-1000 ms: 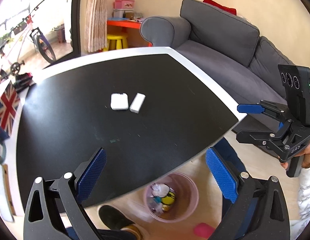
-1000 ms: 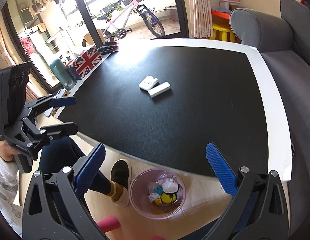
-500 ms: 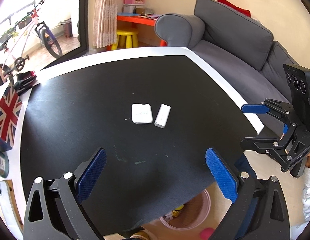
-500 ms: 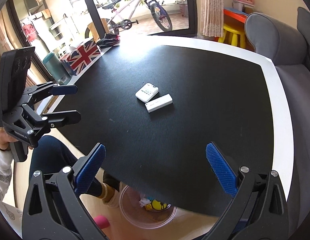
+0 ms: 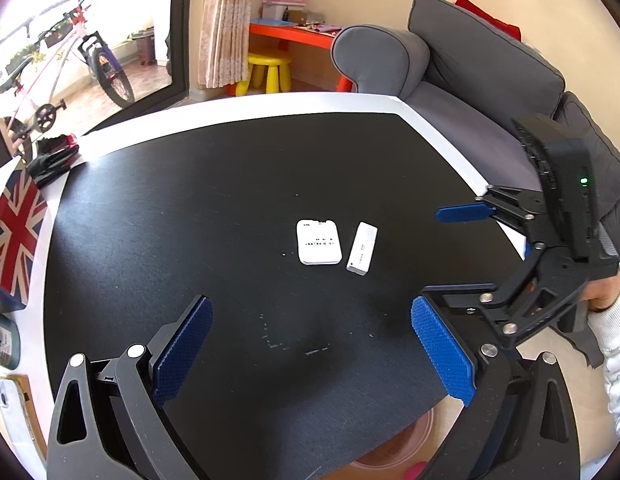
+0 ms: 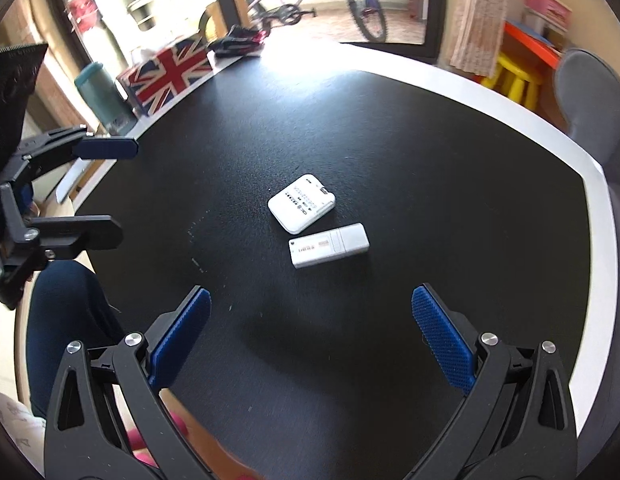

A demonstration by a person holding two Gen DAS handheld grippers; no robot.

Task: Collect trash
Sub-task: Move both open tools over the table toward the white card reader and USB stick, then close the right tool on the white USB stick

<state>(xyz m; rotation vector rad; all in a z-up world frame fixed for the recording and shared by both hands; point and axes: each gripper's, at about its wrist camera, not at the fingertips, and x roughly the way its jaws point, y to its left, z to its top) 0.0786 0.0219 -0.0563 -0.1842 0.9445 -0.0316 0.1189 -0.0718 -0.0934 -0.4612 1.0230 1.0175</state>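
Note:
Two small white items lie side by side in the middle of the black table (image 5: 149, 240): a square white pack (image 5: 318, 241) (image 6: 301, 209) and a narrow white stick-shaped box (image 5: 362, 248) (image 6: 329, 245). My left gripper (image 5: 310, 356) is open and empty over the table's near part, short of them. My right gripper (image 6: 310, 340) is open and empty, also short of them; it shows at the right of the left wrist view (image 5: 466, 256). A pink trash bin (image 5: 394, 446) peeks out under the table's near edge.
A Union Jack box (image 6: 165, 74) and a teal bottle (image 6: 103, 96) stand on the table's white rim. A phone (image 5: 9, 412) lies on the rim at the left. A grey sofa (image 5: 470, 80) stands beyond the table. The person's leg (image 6: 65, 320) is by the near edge.
Both grippers have moved forward over the table toward the two white items. The pink bin has slid almost out of view under the table edge. Both stay open.

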